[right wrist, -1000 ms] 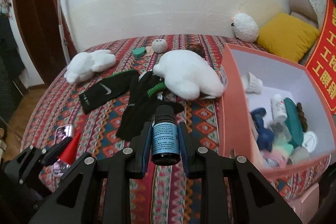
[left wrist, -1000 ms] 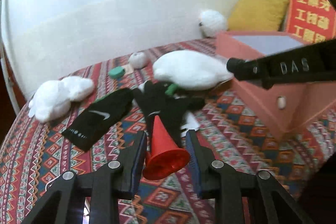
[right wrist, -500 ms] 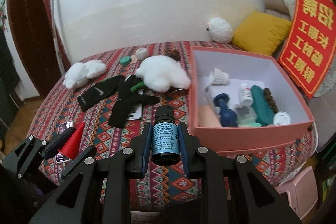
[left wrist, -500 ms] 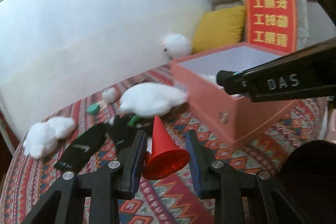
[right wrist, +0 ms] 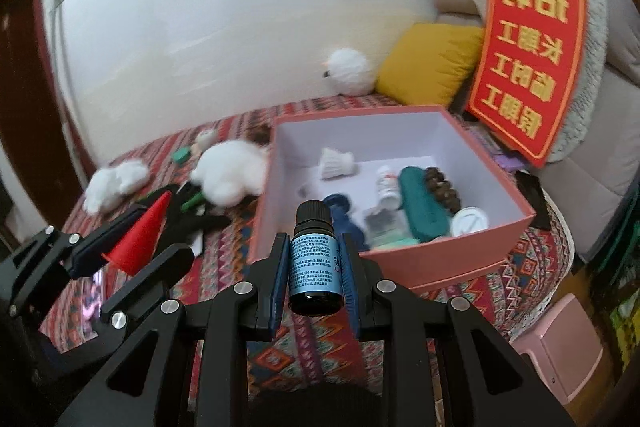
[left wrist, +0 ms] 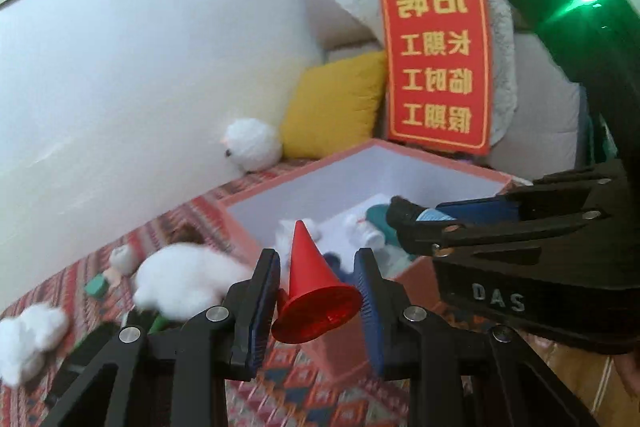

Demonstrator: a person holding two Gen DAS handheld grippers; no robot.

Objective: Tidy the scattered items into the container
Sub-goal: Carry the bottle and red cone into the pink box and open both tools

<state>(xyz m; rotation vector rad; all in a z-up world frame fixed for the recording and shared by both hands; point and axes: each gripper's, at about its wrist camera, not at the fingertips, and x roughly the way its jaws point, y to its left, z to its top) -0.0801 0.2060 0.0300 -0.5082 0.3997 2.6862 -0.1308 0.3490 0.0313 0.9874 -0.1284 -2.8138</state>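
Small dark bottle (right wrist: 316, 254) in my right hand-held gripper (right wrist: 316, 267), pads clamped on the labelled body, cap pointing forward. Looks like glass: stiff, smooth, probably slippery on the label and breakable if dropped from height. Grip on the straight wall is the right place, not the cap or shoulder

Red cone (left wrist: 310, 289) in my left hand-held gripper (left wrist: 318, 303), pads closed on the flared base, tip forward. Reads as hollow plastic: very light, a bit springy. Taper means it could squirt forward out of the pads, so hold stays low at the wide end

Both are held up in the air on the near side of the pink box (right wrist: 496, 183); bottle sits just short of the front wall, cone off to the left of it over the patterned bedspread (right wrist: 240, 259)

Box already has a shuttlecock (right wrist: 336, 163), a white bottle (right wrist: 386, 185), a green case (right wrist: 420, 203) and a white lid (right wrist: 468, 223) in it. Free floor is at the back left, so I'd lower the glass one there and let go near the bottom

Left on the bed: white plush toys (right wrist: 232, 171), black gloves (right wrist: 200, 215), small green piece (right wrist: 181, 155). Soft stuff, easy pinch, no breakage risk
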